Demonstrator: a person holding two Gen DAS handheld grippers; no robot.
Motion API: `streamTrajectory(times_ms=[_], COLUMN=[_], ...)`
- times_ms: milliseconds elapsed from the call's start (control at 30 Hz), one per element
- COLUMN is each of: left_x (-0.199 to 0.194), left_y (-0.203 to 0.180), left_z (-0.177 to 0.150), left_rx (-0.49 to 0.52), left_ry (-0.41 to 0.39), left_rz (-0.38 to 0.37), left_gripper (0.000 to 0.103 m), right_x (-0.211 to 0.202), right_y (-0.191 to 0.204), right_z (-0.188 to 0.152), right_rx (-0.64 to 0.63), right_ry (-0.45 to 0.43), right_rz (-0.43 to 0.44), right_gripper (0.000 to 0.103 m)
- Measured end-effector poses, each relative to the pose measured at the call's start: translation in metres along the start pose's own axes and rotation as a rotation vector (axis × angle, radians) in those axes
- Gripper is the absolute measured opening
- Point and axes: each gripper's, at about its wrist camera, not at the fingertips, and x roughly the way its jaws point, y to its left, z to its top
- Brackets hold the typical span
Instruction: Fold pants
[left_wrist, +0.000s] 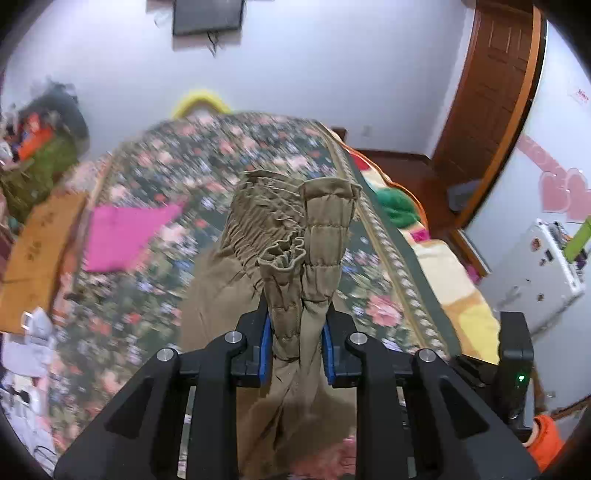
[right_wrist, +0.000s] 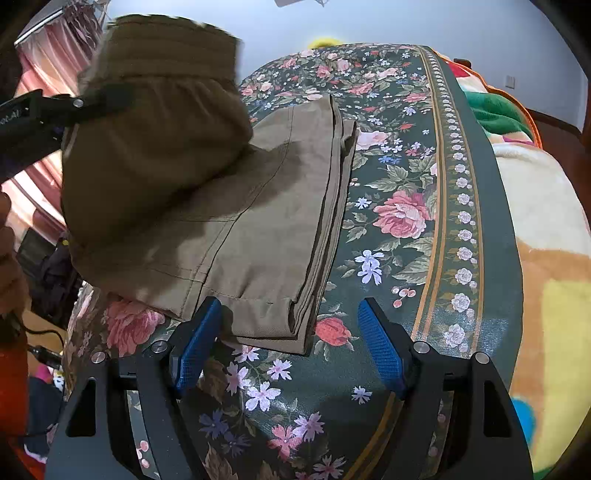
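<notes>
- My left claw (left_wrist: 297, 345) is pinching a bunched handful of the pants (left_wrist: 295, 236); the blue pads press on the cloth from both sides, with the elastic waistband (left_wrist: 266, 206) and a quilted lining strip standing up past the fingertips.
- My right claw (right_wrist: 286, 345) is spread wide with nothing between its pads; its left pad rests on or just over the near hem of the pants (right_wrist: 258, 236), and I cannot tell whether it presses down.
- The pants lie on the flowered bed cover (right_wrist: 399, 155), legs stacked and running away from me, while the waist end is lifted off the bed in the left claw (right_wrist: 77, 103), hanging over the flat part.
- I judge the fabric soft and limp: it crumples wherever it is gripped and drapes straight down from the pinch, so it will not hold an edge by itself.
- The quilted lining suggests some bulk and weight, so a folded layer should stay put but make a thick crease.
- The surface looks matte and not slippery; the ribbed pads ought to keep hold.
- The gathered waistband is the thickest, firmest part, a good place to grip. For a straight fold I would rather hold both waist corners than one bunch.
- The hem end probably needs anchoring, or the stack may drag across the bed cover.
</notes>
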Motion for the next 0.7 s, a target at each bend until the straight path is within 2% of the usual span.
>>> streamTrajectory(times_ms=[200, 233, 300, 367, 567, 700], left_x=[0.022, 0.024, 0.027, 0.029, 0.019, 0.015], left_y=[-0.010, -0.012, -0.016, -0.018, -0.015, 0.000], left_z=[-0.012, -0.013, -0.017, -0.020, -0.017, -0.005], left_rx=[-0.006, -0.001, 0.007, 0.005, 0.049, 0.091], left_ry=[0.104, 0.115, 0.150, 0.164, 0.108, 0.064], left_rz=[-0.072, -0.074, -0.091, -0.092, -0.022, 0.077], left_gripper=[0.022, 0.025, 0.039, 0.068, 0.079, 0.084], right_x=[-0.001, -0.002, -0.003, -0.003, -0.009, -0.020], right_y=[-0.001, -0.002, -0.002, -0.003, -0.003, -0.002], right_z=[0.000, 0.000, 0.000, 0.000, 0.000, 0.002], right_rx=[0.005, 0.006, 0.010, 0.015, 0.024, 0.020], right_ry=[-0.005, -0.007, -0.009, -0.010, -0.027, -0.058], right_rz=[0.008, 0.009, 0.012, 0.013, 0.006, -0.011], right_gripper=[0.073, 0.073, 0.073, 0.073, 0.073, 0.073])
